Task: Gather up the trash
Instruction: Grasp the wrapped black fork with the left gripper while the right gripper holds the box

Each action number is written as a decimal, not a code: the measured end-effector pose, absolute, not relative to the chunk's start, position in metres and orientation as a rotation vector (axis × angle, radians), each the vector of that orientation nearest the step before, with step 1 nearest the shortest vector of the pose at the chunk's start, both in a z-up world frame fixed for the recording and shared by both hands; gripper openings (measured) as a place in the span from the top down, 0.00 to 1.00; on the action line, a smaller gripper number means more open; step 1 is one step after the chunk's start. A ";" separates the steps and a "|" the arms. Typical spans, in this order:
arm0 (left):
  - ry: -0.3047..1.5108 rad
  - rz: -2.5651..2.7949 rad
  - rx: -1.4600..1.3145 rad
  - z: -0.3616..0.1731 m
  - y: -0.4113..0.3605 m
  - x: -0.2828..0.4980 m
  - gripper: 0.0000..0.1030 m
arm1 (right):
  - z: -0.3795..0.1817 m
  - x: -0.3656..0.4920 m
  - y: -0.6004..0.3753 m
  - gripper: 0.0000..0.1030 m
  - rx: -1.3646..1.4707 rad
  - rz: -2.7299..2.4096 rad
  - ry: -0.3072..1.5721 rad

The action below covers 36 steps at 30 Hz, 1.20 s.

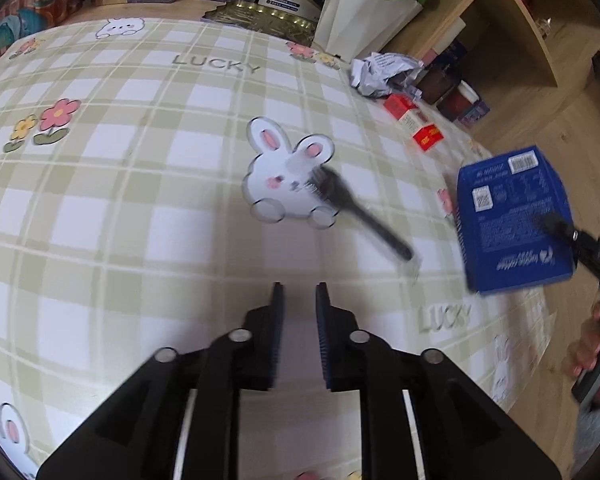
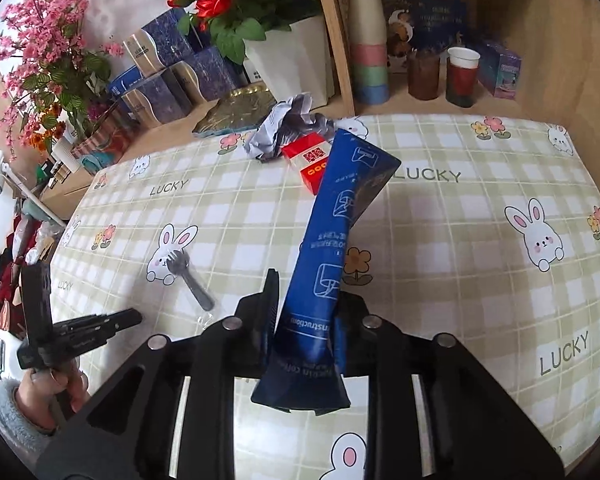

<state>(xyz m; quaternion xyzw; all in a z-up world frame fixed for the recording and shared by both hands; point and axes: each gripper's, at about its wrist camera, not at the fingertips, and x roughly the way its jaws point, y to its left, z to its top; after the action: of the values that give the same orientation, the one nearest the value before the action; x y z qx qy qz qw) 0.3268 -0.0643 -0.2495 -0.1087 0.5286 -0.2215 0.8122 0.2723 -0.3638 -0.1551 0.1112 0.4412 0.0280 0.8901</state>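
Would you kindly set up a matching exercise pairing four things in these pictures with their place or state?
Things:
1. blue box
2. black fork
3. crumpled paper
4. left gripper

States:
A. lying on the bunny print
B. open, with nothing between its jaws
C. clamped in the right gripper
D. near the white flower pot

Pairs: 1-C, 2-A, 3-D, 4-B
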 end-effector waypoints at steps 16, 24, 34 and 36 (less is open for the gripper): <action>1.036 -0.299 0.099 -0.248 -0.197 0.358 0.51 | -0.159 0.252 -0.361 0.76 0.220 0.104 0.864; 1.015 -0.327 0.213 -0.249 -0.208 0.362 0.86 | -0.162 0.242 -0.362 0.76 0.277 0.105 0.848; 1.055 -0.534 -0.136 -0.242 -0.127 0.318 0.91 | -0.165 0.213 -0.363 0.76 0.407 0.125 0.808; 1.042 -0.546 -0.174 -0.233 -0.107 0.303 0.91 | -0.163 0.205 -0.361 0.76 0.428 0.133 0.795</action>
<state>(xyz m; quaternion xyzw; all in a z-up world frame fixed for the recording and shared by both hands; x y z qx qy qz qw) 0.3030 -0.1070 -0.2335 -0.0818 0.4908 -0.2571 0.8285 0.2053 -0.3606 -0.1635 0.2069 0.3837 0.0640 0.8977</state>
